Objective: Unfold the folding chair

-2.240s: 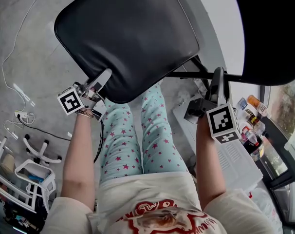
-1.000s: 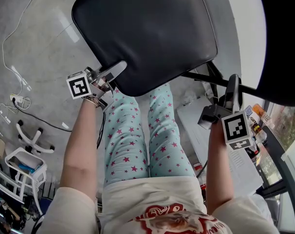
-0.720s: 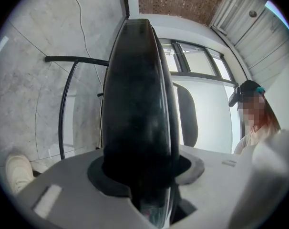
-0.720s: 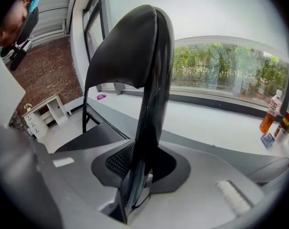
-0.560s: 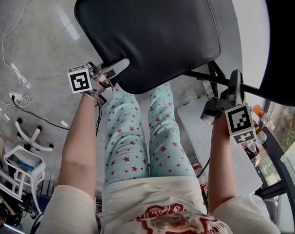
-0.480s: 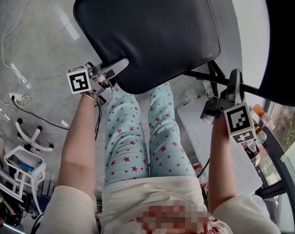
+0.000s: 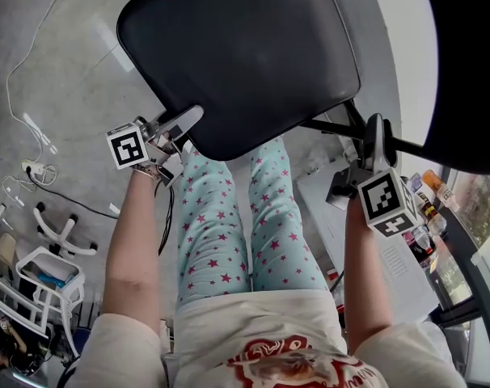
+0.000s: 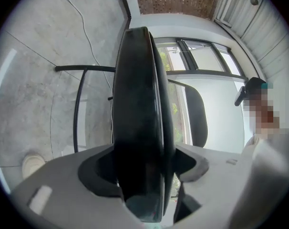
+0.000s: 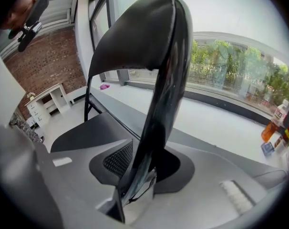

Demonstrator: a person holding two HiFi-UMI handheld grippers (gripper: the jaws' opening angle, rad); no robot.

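At the chair (image 7: 245, 55), left tongs (image 7: 183, 121) lower

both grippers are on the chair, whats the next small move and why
Probably ease the seat down and away from the backrest. The left gripper is shut on the seat's edge and the right gripper on the backrest's edge, so spreading the two should open the frame further.
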